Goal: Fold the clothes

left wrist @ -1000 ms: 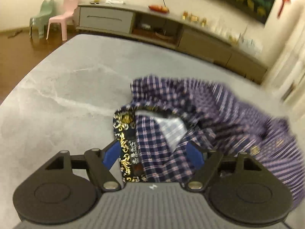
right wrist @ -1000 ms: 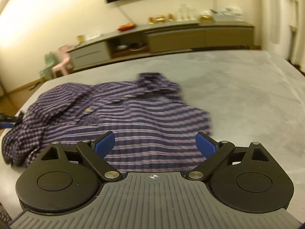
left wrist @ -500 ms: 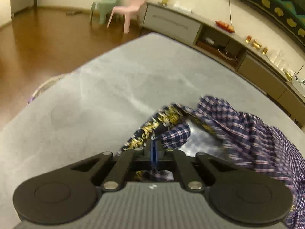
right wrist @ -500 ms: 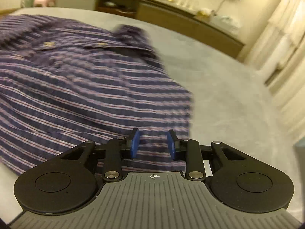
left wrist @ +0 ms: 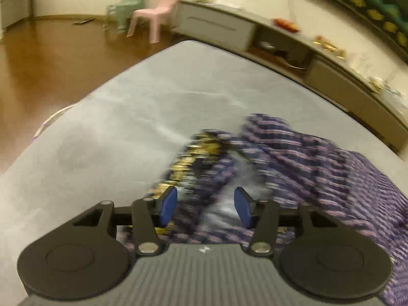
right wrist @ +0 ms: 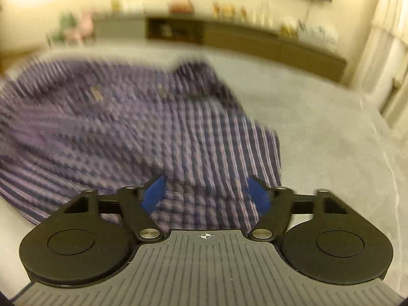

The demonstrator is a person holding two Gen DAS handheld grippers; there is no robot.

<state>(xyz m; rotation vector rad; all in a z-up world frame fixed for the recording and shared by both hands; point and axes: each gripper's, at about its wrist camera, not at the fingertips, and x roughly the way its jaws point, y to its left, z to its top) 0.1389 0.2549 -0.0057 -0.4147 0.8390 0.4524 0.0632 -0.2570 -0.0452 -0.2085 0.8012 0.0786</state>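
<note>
The left gripper [left wrist: 205,205], a black two-finger tool with blue pads, stands with its jaws apart and opening; the collar end of a purple-and-navy checked cotton shirt [left wrist: 293,158] lies between the pads, but they do not press on it. Just ahead of the left pad is the shirt's dark neckband with a gold pattern [left wrist: 193,158], crumpled and blurred (the picture is smeared, so finer detail is lost). Beyond that spreads the grey stone-look tabletop [left wrist: 158,97], and further off a brown wooden floor, a small pink plastic chair [left wrist: 155,12] beside a pale green one, and a long low grey-and-brown sideboard [left wrist: 219,25] against the wall.

The right gripper [right wrist: 205,195], of the same make, also has its jaws apart and opening over the shirt's lower hem; cloth sits between the pads with no sign of a pinch. From this side the shirt [right wrist: 127,117] lies mostly spread on the tabletop [right wrist: 318,132], buttons up, with one edge rumpled toward the far side.

As for progress, I judge the work barely begun: the garment is laid out roughly flat, yet no clean fold shows, the collar end is bunched, and the sleeves cannot be made out. Smoothing, folding the sides in and doubling the length all appear left to do.
</note>
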